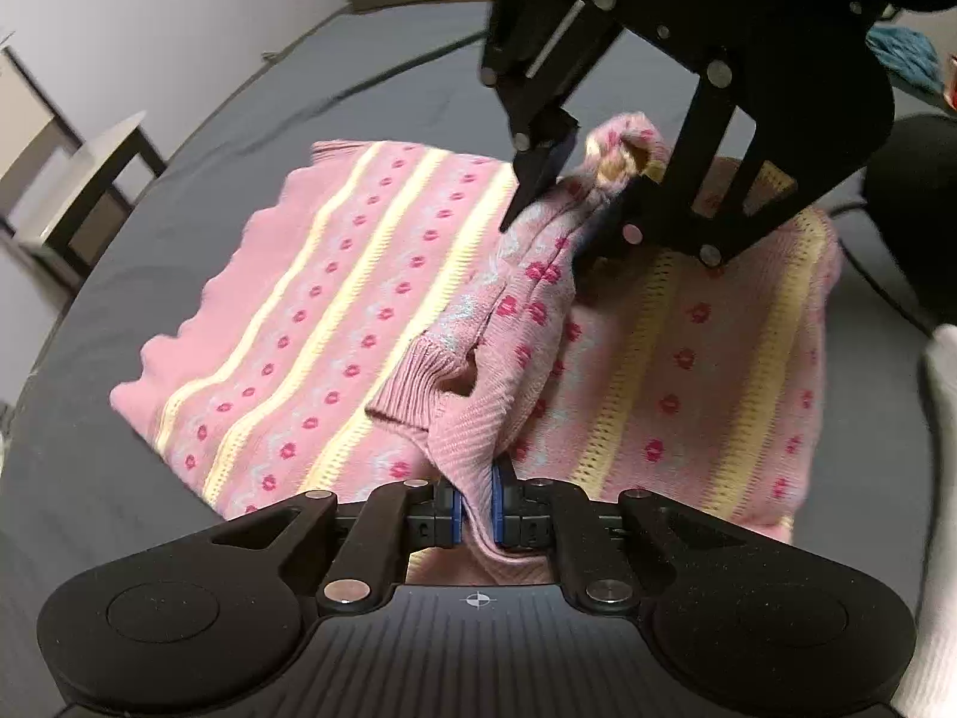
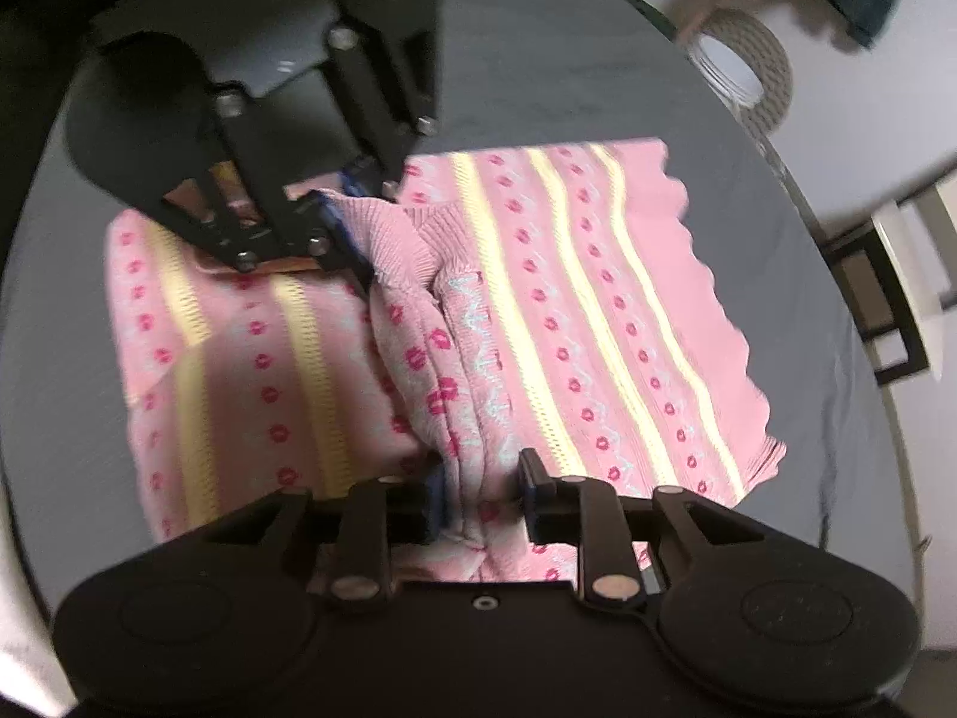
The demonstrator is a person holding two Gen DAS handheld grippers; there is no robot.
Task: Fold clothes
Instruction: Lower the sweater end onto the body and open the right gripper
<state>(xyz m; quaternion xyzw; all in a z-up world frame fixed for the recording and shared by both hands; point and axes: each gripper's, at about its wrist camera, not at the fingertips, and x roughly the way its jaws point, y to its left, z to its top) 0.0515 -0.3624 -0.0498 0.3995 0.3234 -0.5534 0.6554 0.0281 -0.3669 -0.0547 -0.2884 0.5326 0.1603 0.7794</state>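
A pink sweater [image 1: 335, 299] with pale yellow stripes and rows of small red flowers lies spread on a dark grey bed [image 1: 149, 227]. Its scalloped hem lies flat toward one side of the bed, and the other half lies flat beside it. Between the two halves a sleeve [image 1: 526, 299] runs across the middle as a raised ridge, lifted at both ends.

The left gripper [image 1: 477, 505] has its fingers [image 1: 499, 508] drawn narrow, pinching the ribbed cuff [image 1: 418, 383] end of the sleeve between blue pads. The cuff bunches up just beyond the pads.

The right gripper [image 2: 481, 493] has its fingers [image 2: 535, 487] set a little wider, with a thick fold of the sleeve pressed between them. In the left wrist view this gripper comes down from above, and the knit puckers into a small loop beside its fingertips.

The two grippers face each other along the sleeve, well apart. Beyond the bed's edge stand a dark-framed side table [image 1: 84, 185], a pale wall, and a round woven basket [image 2: 747, 69].
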